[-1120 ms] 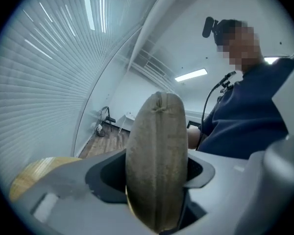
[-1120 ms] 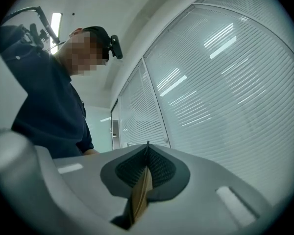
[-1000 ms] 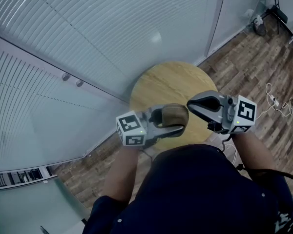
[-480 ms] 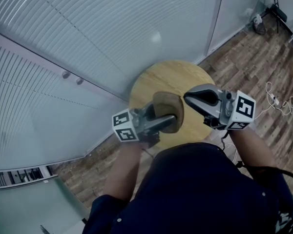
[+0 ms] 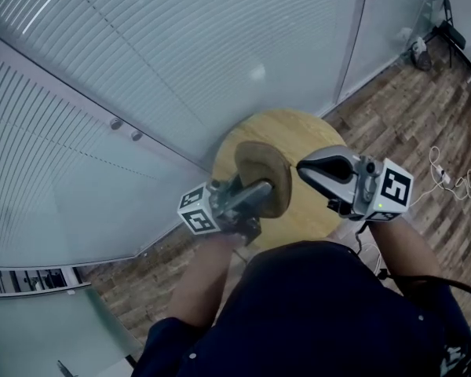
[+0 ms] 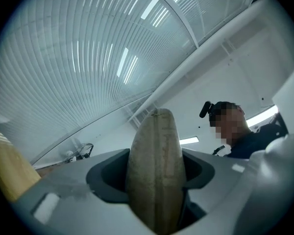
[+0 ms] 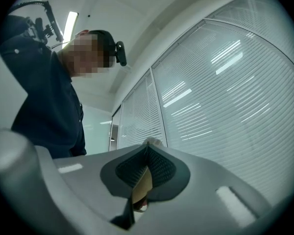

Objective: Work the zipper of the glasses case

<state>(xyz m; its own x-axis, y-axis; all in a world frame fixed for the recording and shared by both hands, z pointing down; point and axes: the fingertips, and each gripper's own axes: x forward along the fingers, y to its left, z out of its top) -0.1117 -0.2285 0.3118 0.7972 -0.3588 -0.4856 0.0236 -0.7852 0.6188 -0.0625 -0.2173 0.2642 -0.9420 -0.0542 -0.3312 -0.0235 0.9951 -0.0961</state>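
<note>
While slatted blinds (image 5: 180,61) fill the wall ahead and the round wooden table (image 5: 314,132) sits below, I hold the glasses case (image 5: 259,163) up in the air above the tabletop, touching nothing but my left gripper (image 5: 265,188). That claw is clamped wide across the case's body, the case standing edge-on between its jaws with one narrow end pointing up. My right gripper (image 5: 304,168) hovers just beside the case, its jaws pressed together; I see no pull tab pinched in them. Judging by the left gripper view, the seam (image 6: 159,146) along the case's edge lies flat with no gap, so the zipper looks closed. The pull itself is not visible, and finding and gripping it remains ahead.
</note>
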